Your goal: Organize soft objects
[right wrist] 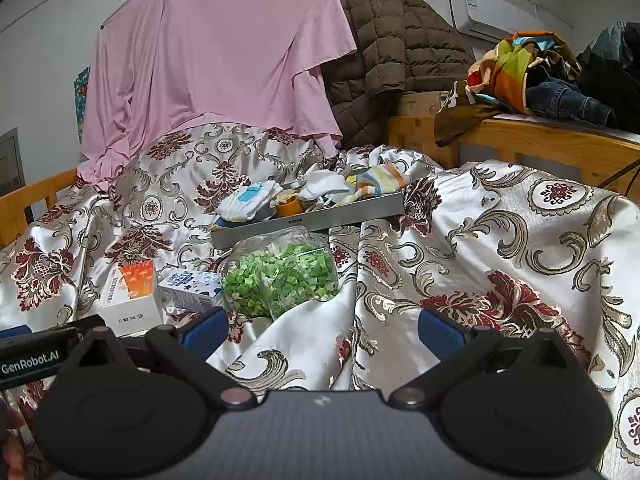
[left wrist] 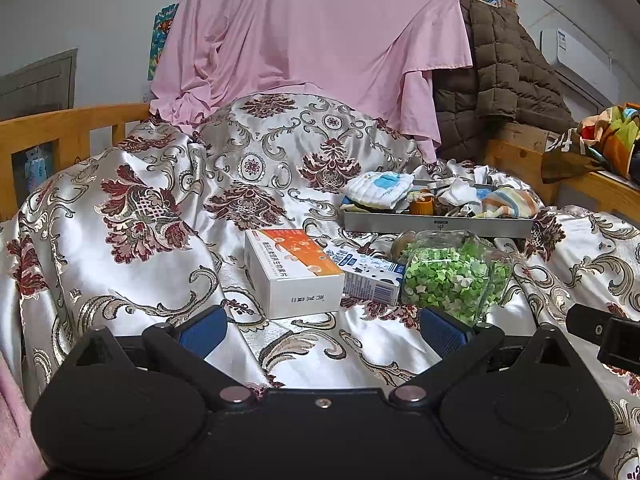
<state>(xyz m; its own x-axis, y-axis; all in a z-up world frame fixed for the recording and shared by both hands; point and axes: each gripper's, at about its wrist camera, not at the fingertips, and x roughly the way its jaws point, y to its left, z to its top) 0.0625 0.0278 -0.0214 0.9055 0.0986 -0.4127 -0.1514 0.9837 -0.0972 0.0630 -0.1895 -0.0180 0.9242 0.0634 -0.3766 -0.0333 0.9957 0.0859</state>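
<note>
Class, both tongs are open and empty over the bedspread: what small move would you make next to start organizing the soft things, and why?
Probably ease the right tongs forward over the jar of green paper stars toward the grey tray. The socks and folded white cloth lie there, while the nearer boxes and jar are hard. The left tongs can wait, open.

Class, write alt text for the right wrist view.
The open right gripper hovers over a floral satin bedspread, facing a jar of green paper stars lying on its side. Behind it, a grey tray holds small folded cloths.
</note>
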